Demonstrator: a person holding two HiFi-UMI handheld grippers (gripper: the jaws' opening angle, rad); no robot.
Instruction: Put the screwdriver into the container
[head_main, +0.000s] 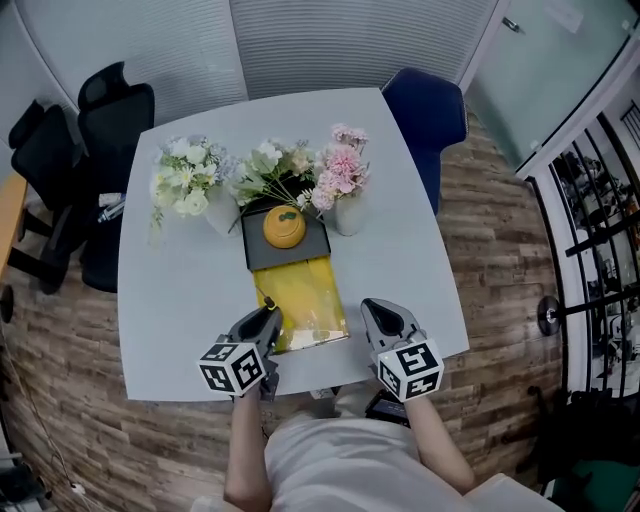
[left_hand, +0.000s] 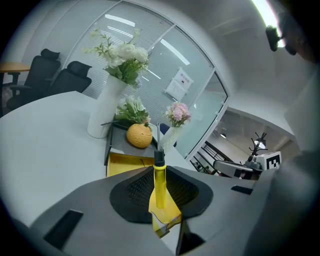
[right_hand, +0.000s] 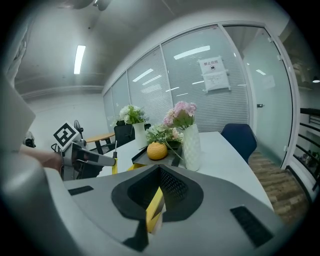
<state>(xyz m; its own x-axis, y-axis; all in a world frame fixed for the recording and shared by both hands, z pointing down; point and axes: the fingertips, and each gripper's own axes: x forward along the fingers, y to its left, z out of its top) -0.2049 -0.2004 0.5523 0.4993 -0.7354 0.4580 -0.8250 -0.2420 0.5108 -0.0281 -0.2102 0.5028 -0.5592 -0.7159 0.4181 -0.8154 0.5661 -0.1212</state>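
A screwdriver (left_hand: 159, 185) with a yellow handle and black collar stands upright between the jaws of my left gripper (left_hand: 160, 172), which is shut on the handle. The yellow open container (head_main: 300, 295) lies at the table's near middle, against a dark tray (head_main: 262, 255). My left gripper (head_main: 268, 318) hovers at the container's near left corner. My right gripper (head_main: 372, 308) is just off its near right side. In the right gripper view a thin yellow strip shows in the narrow gap of the right gripper (right_hand: 159, 187); whether the jaws press on it is unclear.
An orange round object (head_main: 284, 227) sits on the dark tray. Three vases of flowers stand behind it, white ones (head_main: 185, 185) at left and pink ones (head_main: 342, 175) at right. Black office chairs (head_main: 100, 130) and a blue chair (head_main: 425, 110) surround the white table (head_main: 170, 320).
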